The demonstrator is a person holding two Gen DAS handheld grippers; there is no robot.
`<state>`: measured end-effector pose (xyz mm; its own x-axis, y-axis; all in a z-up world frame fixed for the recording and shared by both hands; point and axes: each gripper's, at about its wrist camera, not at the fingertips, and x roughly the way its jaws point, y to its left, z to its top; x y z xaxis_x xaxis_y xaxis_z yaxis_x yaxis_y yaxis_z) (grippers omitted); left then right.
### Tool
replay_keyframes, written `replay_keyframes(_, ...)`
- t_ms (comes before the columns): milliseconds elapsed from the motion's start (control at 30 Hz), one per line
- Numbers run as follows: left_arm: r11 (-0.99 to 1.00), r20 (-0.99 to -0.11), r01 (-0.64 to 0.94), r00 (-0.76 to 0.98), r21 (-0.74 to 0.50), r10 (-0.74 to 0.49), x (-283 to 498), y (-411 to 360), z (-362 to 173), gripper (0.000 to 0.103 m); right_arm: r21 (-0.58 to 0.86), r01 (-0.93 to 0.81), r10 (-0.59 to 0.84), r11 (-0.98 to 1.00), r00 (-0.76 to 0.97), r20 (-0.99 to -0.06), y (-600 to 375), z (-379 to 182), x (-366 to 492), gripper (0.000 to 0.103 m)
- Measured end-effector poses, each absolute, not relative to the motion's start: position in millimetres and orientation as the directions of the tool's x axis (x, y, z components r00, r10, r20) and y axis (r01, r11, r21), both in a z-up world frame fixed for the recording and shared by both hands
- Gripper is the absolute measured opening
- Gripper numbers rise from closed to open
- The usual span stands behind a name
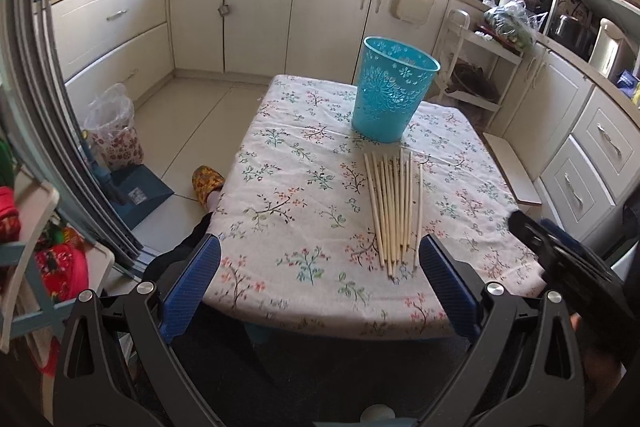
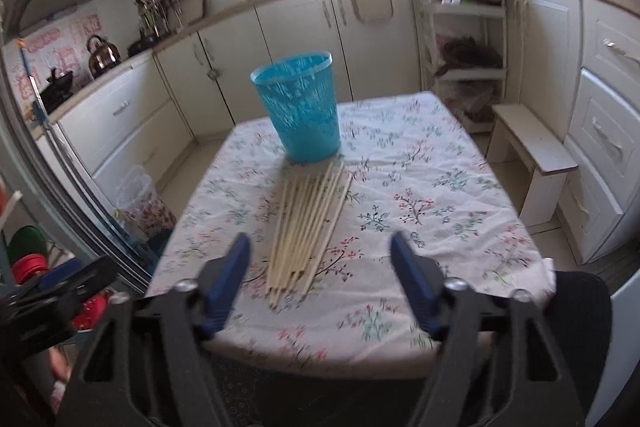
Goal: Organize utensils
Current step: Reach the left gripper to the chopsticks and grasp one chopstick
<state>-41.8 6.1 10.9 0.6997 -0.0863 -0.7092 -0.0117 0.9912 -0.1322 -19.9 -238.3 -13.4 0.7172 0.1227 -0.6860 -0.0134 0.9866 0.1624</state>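
So the bundle of wooden chopsticks (image 1: 394, 209) is lying flat on the flowery-cloth counter (image 1: 304, 187), fanned out just in front of the blue plastic bin (image 1: 394, 89), tips almost touching its base. Left claw (image 1: 320, 281) is spread wide near the chopsticks' near ends, nothing in it. Right claw (image 2: 320, 277) is also spread, empty, hovering over the same ends.

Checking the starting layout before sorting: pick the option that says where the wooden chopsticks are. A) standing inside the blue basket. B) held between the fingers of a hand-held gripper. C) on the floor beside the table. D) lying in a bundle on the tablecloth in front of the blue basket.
D: the chopsticks lie side by side on the floral tablecloth, on the near side of the upright blue basket, with neither hand-held gripper touching them.
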Motion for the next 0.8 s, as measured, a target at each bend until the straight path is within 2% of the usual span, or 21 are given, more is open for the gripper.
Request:
replay_keyframes(67, 0.990, -0.719, -0.025, 0.690, -0.139, -0.083, -20, 5, 3, 0.095, 0.163, -0.007, 0.125, 0.987, 0.673, -0.729, -241, -34, 15, 0.042)
replay_keyframes(167, 0.989, -0.734, -0.034, 0.675, -0.141, -0.081, 9, -1, -8, 0.095, 0.170, 0.026, 0.119, 0.985, 0.612, -0.782, -244, -66, 64, 0.031)
replay_keyframes(333, 0.992, -0.773, -0.034, 0.630, -0.124, -0.076, 64, -17, -37, 0.095, 0.166, 0.058, 0.105, 0.984, 0.562, -0.820, -241, -101, 114, 0.027)
replay_keyframes(500, 0.994, -0.795, -0.029, 0.602, -0.109, -0.070, 107, -35, -59, 0.095, 0.130, 0.046, 0.084, 0.991, 0.544, -0.835, -241, -111, 129, 0.020)
replay_keyframes(567, 0.995, -0.803, -0.027, 0.594, -0.091, -0.057, 124, -42, -68, 0.094, 0.092, 0.003, 0.075, 0.996, 0.543, -0.836, -239, -109, 130, 0.015)
replay_keyframes(633, 0.997, -0.816, -0.027, 0.577, -0.077, -0.047, 142, -50, -79, 0.087, 0.058, -0.044, 0.073, 0.997, 0.540, -0.838, -238, -108, 131, 0.012)
replay_keyframes(800, 0.998, -0.841, -0.023, 0.541, -0.052, -0.031, 171, -58, -101, 0.078, 0.036, -0.158, 0.114, 0.987, 0.516, -0.849, -244, -103, 132, 0.011)
